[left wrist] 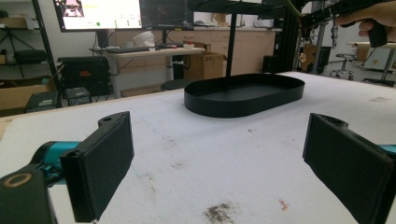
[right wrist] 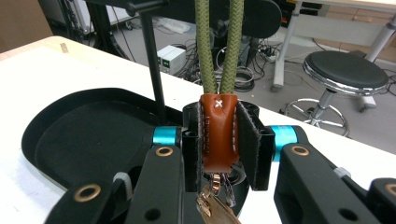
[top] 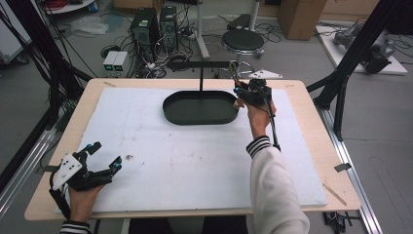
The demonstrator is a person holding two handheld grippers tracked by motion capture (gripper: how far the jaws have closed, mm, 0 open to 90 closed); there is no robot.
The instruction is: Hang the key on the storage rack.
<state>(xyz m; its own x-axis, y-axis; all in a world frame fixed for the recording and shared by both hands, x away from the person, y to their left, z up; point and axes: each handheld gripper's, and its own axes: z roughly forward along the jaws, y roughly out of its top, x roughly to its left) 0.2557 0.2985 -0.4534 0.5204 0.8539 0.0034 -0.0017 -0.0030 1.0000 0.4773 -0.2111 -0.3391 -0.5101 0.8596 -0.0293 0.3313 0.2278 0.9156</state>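
Two tongs show: the left tongs (top: 104, 156) rest spread and empty near the counter's (top: 302, 97) front corner; the right tongs (right wrist: 219, 140) pinch one brown leather tab (right wrist: 218, 133) with two olive cord strands (right wrist: 219, 51) rising from it and keys (right wrist: 215, 203) hanging below; one black oval tray (top: 199, 108) lies just beside the right tongs, well ahead of the left.
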